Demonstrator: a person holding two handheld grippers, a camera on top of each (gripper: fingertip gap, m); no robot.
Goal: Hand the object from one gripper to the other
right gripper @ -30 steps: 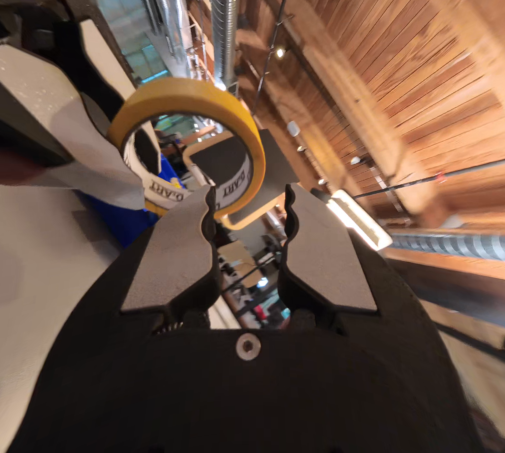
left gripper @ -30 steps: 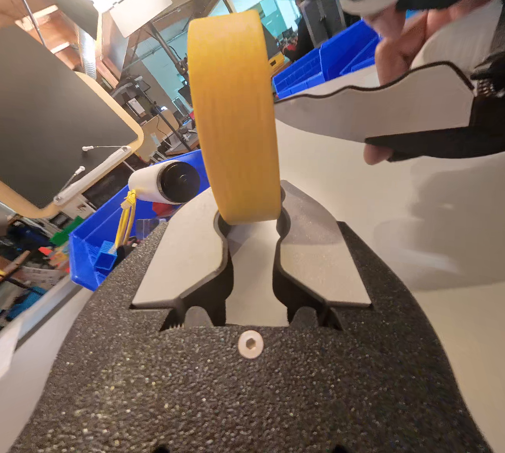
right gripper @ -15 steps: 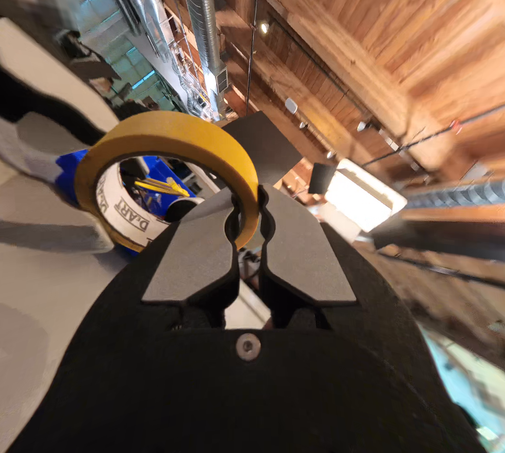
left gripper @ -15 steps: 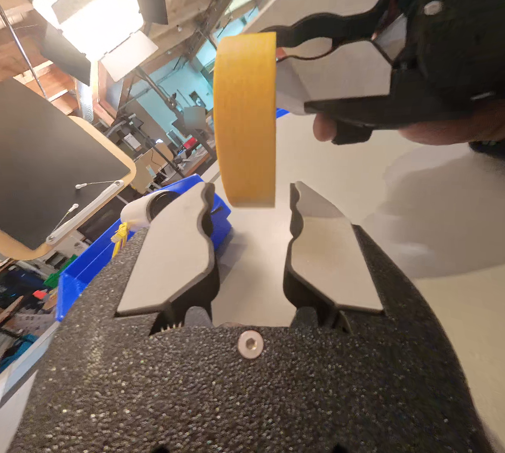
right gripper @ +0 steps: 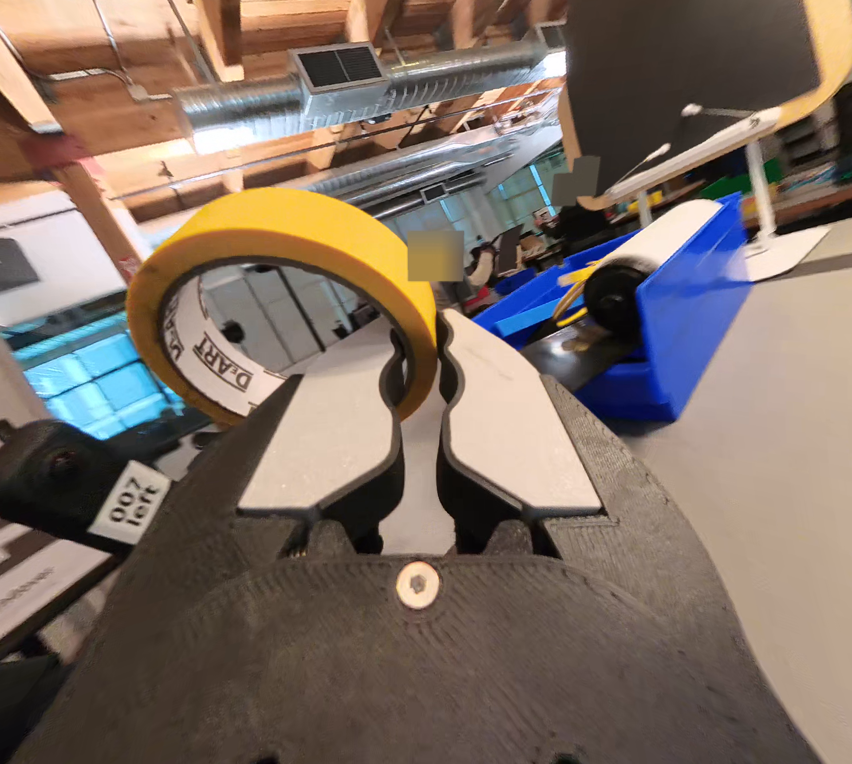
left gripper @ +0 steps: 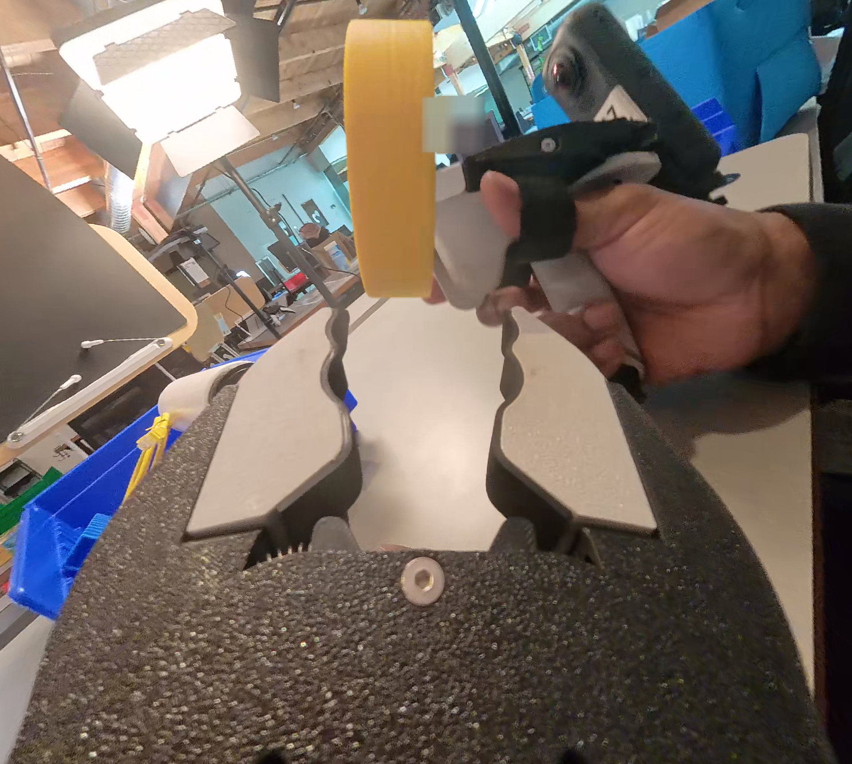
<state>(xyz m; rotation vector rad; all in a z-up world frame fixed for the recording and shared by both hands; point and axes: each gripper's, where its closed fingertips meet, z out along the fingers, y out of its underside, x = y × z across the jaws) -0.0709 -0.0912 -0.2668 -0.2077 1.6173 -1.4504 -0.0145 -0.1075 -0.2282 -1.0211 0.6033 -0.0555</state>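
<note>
The right gripper (right gripper: 419, 354) pinches the yellow tape roll (right gripper: 295, 243) alone (left gripper (left gripper: 422, 354) spread, empty below it), so the handover looks done; next, I'd guess, carrying it clear.

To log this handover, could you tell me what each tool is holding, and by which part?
The right tool grips the yellow tape roll by its ring wall. The left tool is open and empty.
</note>
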